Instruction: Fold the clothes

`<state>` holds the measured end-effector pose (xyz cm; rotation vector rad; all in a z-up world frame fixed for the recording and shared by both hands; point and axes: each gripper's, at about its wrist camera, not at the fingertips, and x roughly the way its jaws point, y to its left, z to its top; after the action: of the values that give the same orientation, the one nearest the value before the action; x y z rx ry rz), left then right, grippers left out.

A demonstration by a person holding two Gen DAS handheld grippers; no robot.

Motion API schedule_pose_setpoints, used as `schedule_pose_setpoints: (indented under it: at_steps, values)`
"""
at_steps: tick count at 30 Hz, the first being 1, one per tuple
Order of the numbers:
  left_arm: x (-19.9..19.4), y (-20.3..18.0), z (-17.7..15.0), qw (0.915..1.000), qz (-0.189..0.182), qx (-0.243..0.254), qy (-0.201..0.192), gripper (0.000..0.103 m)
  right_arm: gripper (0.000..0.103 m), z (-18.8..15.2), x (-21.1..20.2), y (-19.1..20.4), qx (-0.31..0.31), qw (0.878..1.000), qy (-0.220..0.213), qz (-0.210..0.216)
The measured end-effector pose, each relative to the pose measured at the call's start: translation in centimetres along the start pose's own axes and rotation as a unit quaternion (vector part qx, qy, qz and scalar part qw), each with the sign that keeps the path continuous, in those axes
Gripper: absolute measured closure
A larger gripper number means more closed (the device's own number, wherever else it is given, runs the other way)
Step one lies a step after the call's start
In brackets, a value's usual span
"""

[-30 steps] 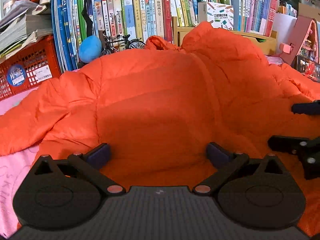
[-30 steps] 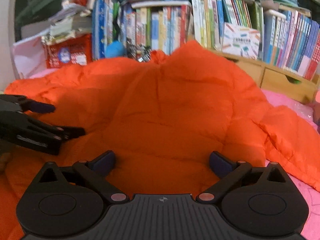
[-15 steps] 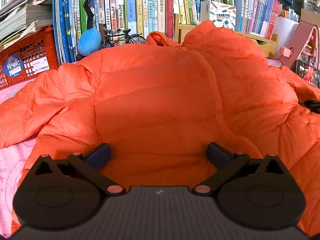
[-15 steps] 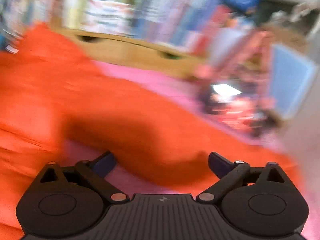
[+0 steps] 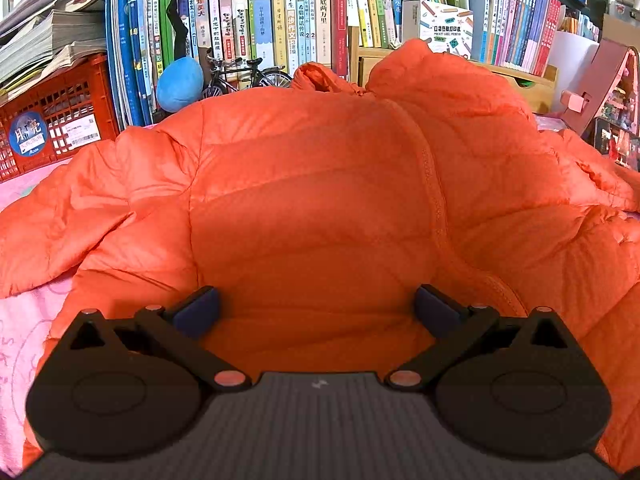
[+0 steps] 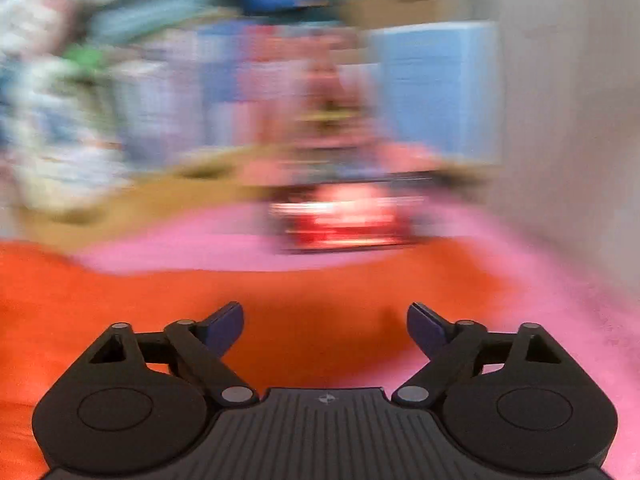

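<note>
My left gripper (image 5: 316,308) hangs over the orange puffer jacket (image 5: 320,208), jaws spread wide, nothing pinched; the blue pads (image 5: 196,312) stand either side of the quilted front w/ fabric showing between them. Can't tell if the pads touch the cloth. Jacket lies spread on the pink cover (image 5: 24,320), zip seam running up the middle-right, collar bunched at the far end near the book row (image 5: 280,20). Red crate (image 5: 56,120) sits far left w/ papers stacked on top, blue plush (image 5: 180,84) and a little model bike (image 5: 248,76) just behind the jacket's far edge.

My right gripper (image 6: 325,326) is also wide apart, though its jaws have just been closing a bit; nothing gripped between them. Right view is badly smeared. It looks across a stretch of orange jacket (image 6: 120,300) toward pink cover (image 6: 560,300) on the right and a red blurry thing (image 6: 344,224) beyond; rest is too blurred to name.
</note>
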<state>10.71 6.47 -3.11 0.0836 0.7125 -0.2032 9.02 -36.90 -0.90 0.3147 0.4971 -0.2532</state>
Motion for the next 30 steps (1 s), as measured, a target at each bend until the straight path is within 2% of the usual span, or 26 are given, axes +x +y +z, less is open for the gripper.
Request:
schedule_pose_setpoints:
  at_steps: [2,5,8,10,13,16,17,19,20,21,22,23,25,27,30]
  values:
    - [0.0,0.1,0.0,1.0,-0.001,-0.001,0.0,0.0,0.01,-0.2,1.7,4.7,-0.009,0.995,0.015,0.095]
    - [0.1,0.2,0.0,1.0,-0.002,-0.004,0.001,0.0,0.01,-1.4,3.9,12.6,-0.066,0.978,0.042,0.191]
    - [0.1,0.3,0.0,1.0,-0.004,-0.007,0.001,0.0,0.01,-2.7,6.0,19.7,-0.144,0.961,0.056,0.231]
    - [0.1,0.3,0.0,1.0,-0.004,-0.007,0.001,0.0,0.01,-3.8,7.0,22.1,-0.179,0.957,0.059,0.221]
    - [0.0,0.3,-0.1,1.0,-0.004,-0.008,-0.001,0.0,0.011,-5.5,8.0,22.1,-0.201,0.966,0.073,0.145]
    - [0.0,0.4,-0.1,1.0,-0.004,-0.007,-0.002,0.0,0.011,-5.1,9.3,18.5,-0.165,0.979,0.095,0.07]
    - [0.0,0.4,-0.2,1.0,-0.004,-0.008,-0.002,0.0,0.016,-4.5,9.3,17.1,-0.151,0.983,0.094,0.041]
    - [0.0,0.5,-0.2,1.0,-0.004,-0.008,-0.002,0.0,0.026,-3.0,8.2,15.3,-0.129,0.985,0.091,-0.064]
    - [0.0,0.6,-0.2,1.0,-0.004,-0.009,-0.001,0.0,0.026,-2.0,7.1,15.0,-0.116,0.987,0.08,-0.079]
    - [0.0,0.6,-0.2,1.0,-0.003,-0.009,-0.001,0.0,0.026,-1.0,5.6,15.0,-0.102,0.991,0.061,-0.06]
    - [0.0,0.7,-0.2,0.9999,-0.003,-0.009,-0.001,0.0,0.019,0.2,4.1,15.5,-0.095,0.995,0.037,-0.011]
    - [0.0,0.7,-0.2,0.9999,-0.004,-0.01,-0.001,0.0,0.005,1.4,3.2,16.7,-0.1,0.994,0.014,0.048]
    - [0.0,0.7,-0.2,0.9999,-0.004,-0.01,-0.001,0.0,0.0,3.1,3.3,20.8,-0.145,0.982,-0.026,0.118]
    - [0.0,0.8,-0.2,0.9999,-0.004,-0.011,-0.001,0.0,0.0,3.8,5.5,26.1,-0.209,0.967,-0.041,0.139]
    - [-0.1,1.0,-0.2,0.9999,-0.005,-0.015,-0.002,0.0,0.002,2.4,10.2,33.4,-0.3,0.945,-0.02,0.132]
